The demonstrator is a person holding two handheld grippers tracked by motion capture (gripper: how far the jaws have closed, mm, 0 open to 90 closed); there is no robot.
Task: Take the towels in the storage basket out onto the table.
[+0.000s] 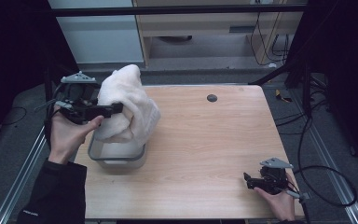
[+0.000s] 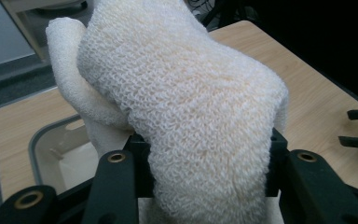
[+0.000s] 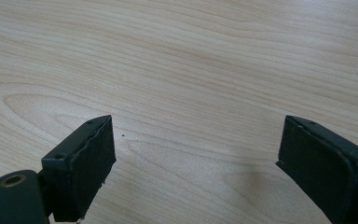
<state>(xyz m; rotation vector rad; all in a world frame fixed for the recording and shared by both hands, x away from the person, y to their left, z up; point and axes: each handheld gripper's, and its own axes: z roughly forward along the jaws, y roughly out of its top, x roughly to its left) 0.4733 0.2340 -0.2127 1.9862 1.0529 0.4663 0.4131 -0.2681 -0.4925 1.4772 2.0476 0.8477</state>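
Holding a white towel above the grey bin near the desk's left edge, the left tongs are clamped on it. The right tongs, open and empty, rest near the front right corner. Judged next: lowering or lifting clear of the bin; direction cannot be told.

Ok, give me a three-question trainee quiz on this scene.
1. True or false: the left gripper is shut on the towel.
2. The towel hangs over which thing? A) the bin B) a plate C) the floor
3. Fill in: the right gripper is ____, near the table's front right corner.

Key: 1 true; 2 A; 3 open
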